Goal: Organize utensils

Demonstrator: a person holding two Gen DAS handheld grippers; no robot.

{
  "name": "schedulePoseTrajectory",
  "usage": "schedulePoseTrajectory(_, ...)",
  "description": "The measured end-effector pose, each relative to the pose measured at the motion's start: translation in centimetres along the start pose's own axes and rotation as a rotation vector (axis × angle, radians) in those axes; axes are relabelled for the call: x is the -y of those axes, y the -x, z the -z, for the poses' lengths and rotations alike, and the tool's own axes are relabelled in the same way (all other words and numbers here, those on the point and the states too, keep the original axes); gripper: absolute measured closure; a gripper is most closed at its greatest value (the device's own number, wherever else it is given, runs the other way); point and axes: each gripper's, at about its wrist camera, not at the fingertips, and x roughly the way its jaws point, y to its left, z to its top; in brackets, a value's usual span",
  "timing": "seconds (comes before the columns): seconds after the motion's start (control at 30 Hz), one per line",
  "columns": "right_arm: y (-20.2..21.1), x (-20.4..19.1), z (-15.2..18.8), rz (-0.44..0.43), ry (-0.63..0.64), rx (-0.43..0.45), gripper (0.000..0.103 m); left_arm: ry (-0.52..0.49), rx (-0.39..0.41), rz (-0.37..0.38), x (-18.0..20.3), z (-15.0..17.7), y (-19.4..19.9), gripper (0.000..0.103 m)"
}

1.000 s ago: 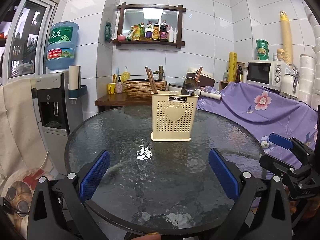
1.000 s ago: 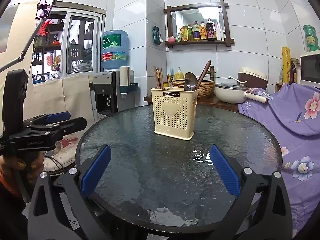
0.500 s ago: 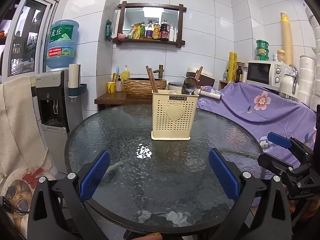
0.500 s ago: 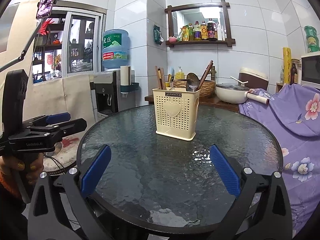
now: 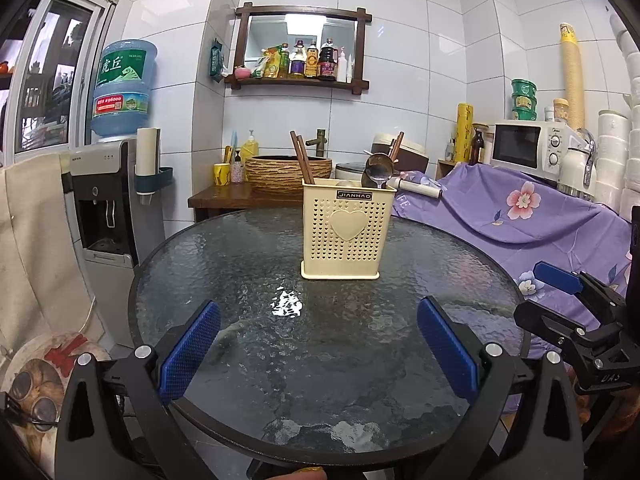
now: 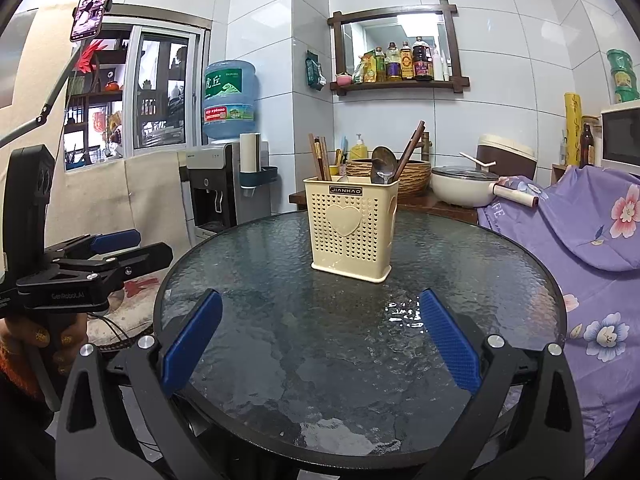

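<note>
A cream perforated utensil holder (image 5: 343, 230) with a heart on its front stands on the round glass table (image 5: 248, 248), also in the right wrist view (image 6: 352, 228). Brown chopsticks (image 5: 301, 158) stand in its left side, and a metal spoon (image 5: 378, 170) with more chopsticks in its right side; they show in the right wrist view too (image 6: 382, 164). My left gripper (image 5: 318, 344) is open and empty over the table's near edge. My right gripper (image 6: 320, 338) is open and empty, also at the near edge. Each gripper shows in the other's view, right (image 5: 576, 312) and left (image 6: 92, 260).
A water dispenser (image 5: 108, 200) stands left of the table. A purple flowered cloth (image 5: 520, 208) covers furniture on the right, with a microwave (image 5: 528, 148) behind. A wooden side table (image 5: 244, 196) with a woven basket and a pot sits behind the table.
Both grippers have stayed open and empty. The views shift only slightly; the holder and its utensils have not moved.
</note>
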Motion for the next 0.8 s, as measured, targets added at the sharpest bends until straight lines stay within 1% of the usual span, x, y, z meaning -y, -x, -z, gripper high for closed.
schedulePoseTrajectory(0.8, -0.40, -0.07, 0.26, 0.006, 0.004, -0.010, 0.006, -0.011, -0.024, -0.003, 0.74, 0.19, -0.44, 0.006)
